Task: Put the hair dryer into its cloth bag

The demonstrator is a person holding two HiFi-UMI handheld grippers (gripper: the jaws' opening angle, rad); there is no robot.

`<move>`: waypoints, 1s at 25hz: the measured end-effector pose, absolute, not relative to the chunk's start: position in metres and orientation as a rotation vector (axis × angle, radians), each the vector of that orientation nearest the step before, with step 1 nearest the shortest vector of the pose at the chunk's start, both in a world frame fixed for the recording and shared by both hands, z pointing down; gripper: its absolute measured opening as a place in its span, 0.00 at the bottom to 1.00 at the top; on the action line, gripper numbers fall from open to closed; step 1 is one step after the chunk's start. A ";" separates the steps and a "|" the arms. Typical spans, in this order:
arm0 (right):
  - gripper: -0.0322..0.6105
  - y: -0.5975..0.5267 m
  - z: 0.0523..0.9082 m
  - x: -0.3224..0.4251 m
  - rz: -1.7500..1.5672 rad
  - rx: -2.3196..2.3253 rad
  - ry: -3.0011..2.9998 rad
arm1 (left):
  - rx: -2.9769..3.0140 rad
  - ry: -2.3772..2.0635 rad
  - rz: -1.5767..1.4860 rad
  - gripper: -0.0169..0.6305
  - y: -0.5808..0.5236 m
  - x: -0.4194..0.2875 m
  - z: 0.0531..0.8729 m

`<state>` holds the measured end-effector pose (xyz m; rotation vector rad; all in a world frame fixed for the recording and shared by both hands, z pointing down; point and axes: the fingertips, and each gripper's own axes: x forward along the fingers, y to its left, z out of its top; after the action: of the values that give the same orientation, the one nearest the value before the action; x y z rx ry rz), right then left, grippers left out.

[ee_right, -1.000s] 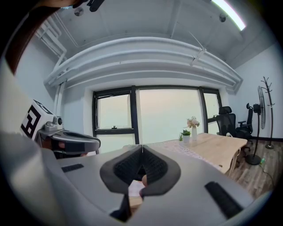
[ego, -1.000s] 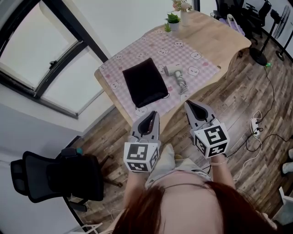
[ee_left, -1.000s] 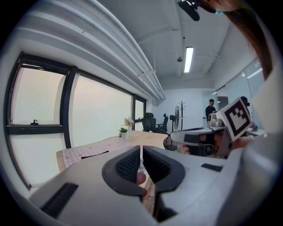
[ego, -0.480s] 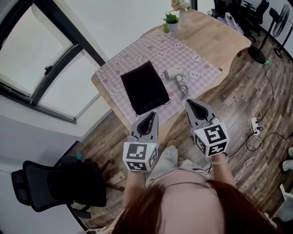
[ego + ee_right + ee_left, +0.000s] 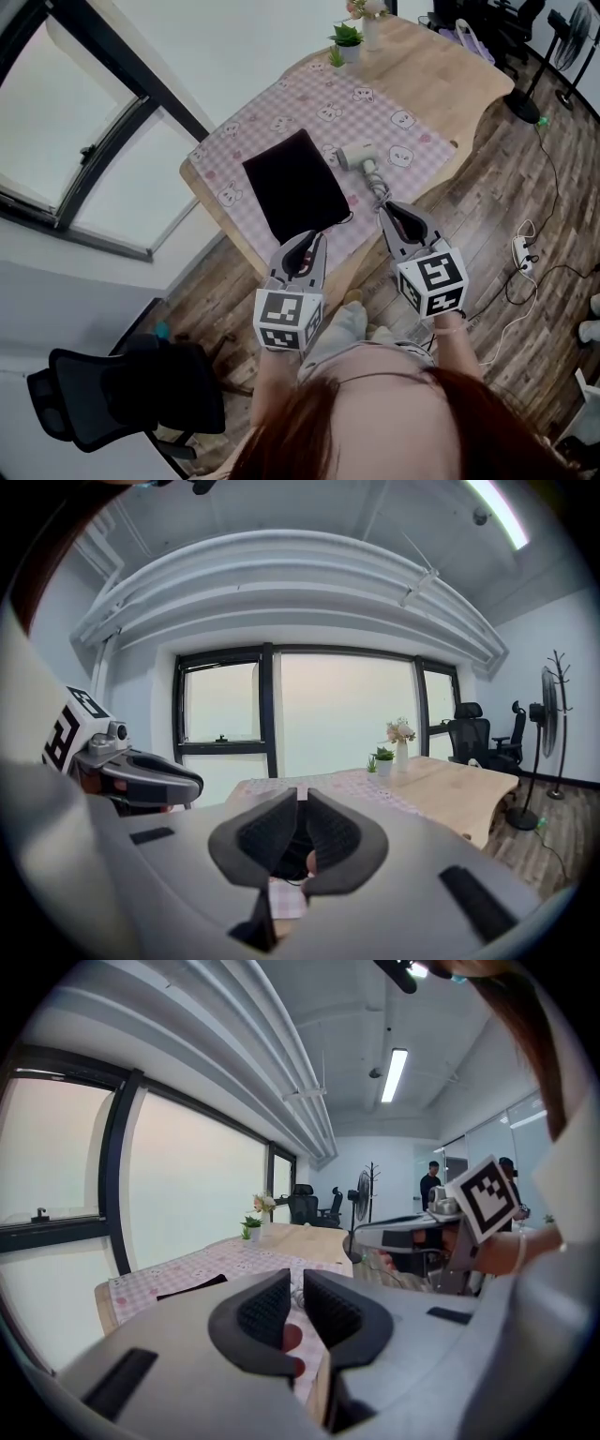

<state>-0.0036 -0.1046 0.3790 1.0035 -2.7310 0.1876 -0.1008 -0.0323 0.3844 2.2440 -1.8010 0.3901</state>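
A black cloth bag (image 5: 295, 187) lies flat on the pink checked tablecloth (image 5: 281, 103). Right of it lies the white hair dryer (image 5: 359, 157), its cord trailing toward the table's near edge. My left gripper (image 5: 307, 240) hovers just short of that edge, below the bag's near corner, shut and empty. My right gripper (image 5: 387, 210) hangs over the edge close to the cord; its jaws are starting to open with nothing between them. In the left gripper view the bag (image 5: 192, 1285) shows as a dark patch beyond the shut left gripper (image 5: 295, 1283). The right gripper (image 5: 298, 799) shows only a slit.
A small potted plant (image 5: 347, 42) and a vase of flowers (image 5: 367, 11) stand at the wooden table's far end. A black office chair (image 5: 122, 389) is at lower left, a power strip (image 5: 521, 255) with cables lies on the floor at right. Windows line the left wall.
Both grippers have moved forward and slightly down toward the table's near edge; the bag and the hair dryer lie where they were.
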 end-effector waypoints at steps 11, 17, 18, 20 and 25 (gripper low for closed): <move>0.12 -0.130 0.402 -0.017 0.193 1.048 -2.662 | 2.207 -1.766 0.510 0.17 -0.056 -0.136 0.412; 0.14 -0.143 0.416 -0.020 0.196 1.062 -2.618 | 2.204 -1.746 0.537 0.19 -0.069 -0.152 0.424; 0.15 -0.144 0.419 -0.020 0.196 1.064 -2.610 | 2.206 -1.739 0.548 0.19 -0.071 -0.155 0.426; 0.16 -0.148 0.423 -0.021 0.195 1.066 -2.594 | 2.212 -1.722 0.578 0.19 -0.075 -0.160 0.431; 0.18 -0.159 0.437 -0.024 0.200 1.073 -2.558 | 2.224 -1.674 0.664 0.22 -0.084 -0.170 0.447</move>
<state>-0.0240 -0.1592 0.4370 1.0725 -2.5582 0.1997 -0.1704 -0.0840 0.4472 2.2235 -1.6745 0.6642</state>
